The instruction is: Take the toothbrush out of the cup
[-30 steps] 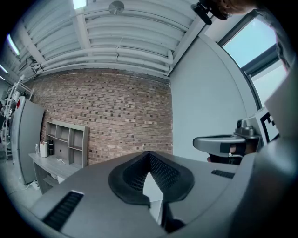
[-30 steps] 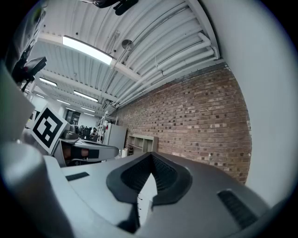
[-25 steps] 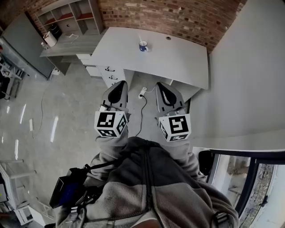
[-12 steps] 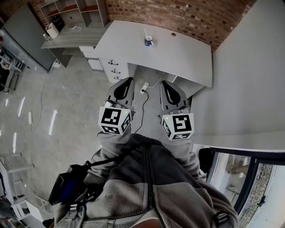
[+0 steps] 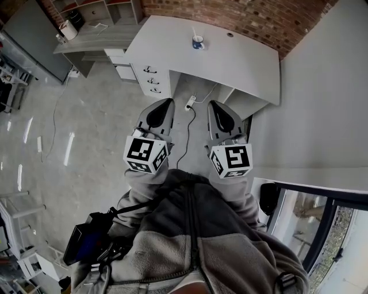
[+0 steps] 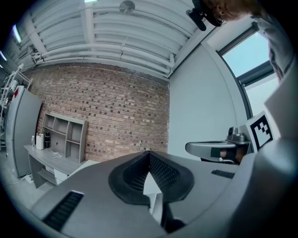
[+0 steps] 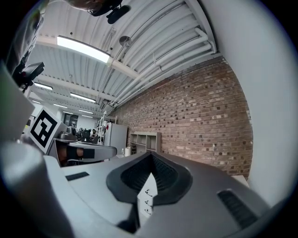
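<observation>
A blue-and-white cup point(image 5: 197, 42) stands on the white desk point(image 5: 247, 66) far ahead, with a thin pale toothbrush point(image 5: 195, 34) sticking up from it. My left gripper point(image 5: 166, 103) and right gripper point(image 5: 212, 105) are held side by side over the floor, well short of the desk. Both point toward the desk with their jaws shut and nothing between them. In the left gripper view the jaws point(image 6: 149, 154) meet at the tip, as they do in the right gripper view point(image 7: 151, 155). Neither gripper view shows the cup.
A white drawer unit point(image 5: 150, 77) stands under the desk's left end. A power strip point(image 5: 190, 103) with a black cable lies on the floor ahead of the grippers. A grey shelf unit point(image 5: 95, 14) stands against the brick wall at left. A white wall point(image 5: 322, 97) runs along the right.
The desk and cup have shifted up and to the right in the head view and look a little nearer. Both grippers stay shut and side by side.
</observation>
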Tool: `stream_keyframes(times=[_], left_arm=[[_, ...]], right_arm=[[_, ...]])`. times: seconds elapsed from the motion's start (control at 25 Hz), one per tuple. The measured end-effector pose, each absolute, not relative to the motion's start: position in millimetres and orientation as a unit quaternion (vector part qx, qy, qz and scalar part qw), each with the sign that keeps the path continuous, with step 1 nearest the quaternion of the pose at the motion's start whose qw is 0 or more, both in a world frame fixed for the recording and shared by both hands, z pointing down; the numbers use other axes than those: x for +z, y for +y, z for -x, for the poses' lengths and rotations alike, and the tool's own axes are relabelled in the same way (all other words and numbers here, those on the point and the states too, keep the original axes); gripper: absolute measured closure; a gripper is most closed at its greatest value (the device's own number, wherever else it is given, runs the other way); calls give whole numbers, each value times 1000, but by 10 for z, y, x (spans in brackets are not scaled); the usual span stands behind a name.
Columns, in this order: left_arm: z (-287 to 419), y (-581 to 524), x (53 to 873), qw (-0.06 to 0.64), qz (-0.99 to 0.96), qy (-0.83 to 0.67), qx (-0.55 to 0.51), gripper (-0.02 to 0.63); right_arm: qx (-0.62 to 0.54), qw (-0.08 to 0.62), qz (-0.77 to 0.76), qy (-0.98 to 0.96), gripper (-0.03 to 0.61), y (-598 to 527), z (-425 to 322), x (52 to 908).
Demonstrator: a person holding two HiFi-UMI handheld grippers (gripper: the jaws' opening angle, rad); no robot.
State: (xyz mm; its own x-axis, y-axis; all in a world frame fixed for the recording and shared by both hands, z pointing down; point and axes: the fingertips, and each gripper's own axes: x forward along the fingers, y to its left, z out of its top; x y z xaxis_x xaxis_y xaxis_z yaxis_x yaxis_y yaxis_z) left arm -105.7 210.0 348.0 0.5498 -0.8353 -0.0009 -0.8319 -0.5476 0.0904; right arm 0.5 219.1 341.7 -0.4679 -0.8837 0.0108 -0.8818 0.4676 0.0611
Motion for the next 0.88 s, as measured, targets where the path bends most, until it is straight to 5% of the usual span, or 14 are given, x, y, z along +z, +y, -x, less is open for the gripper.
stream_keyframes(times=[0.88], left_arm=[[1264, 1750, 3699, 125, -868, -477, -53, 611]], right_arm=[[17, 29, -545, -838, 578, 1743, -421, 3703]])
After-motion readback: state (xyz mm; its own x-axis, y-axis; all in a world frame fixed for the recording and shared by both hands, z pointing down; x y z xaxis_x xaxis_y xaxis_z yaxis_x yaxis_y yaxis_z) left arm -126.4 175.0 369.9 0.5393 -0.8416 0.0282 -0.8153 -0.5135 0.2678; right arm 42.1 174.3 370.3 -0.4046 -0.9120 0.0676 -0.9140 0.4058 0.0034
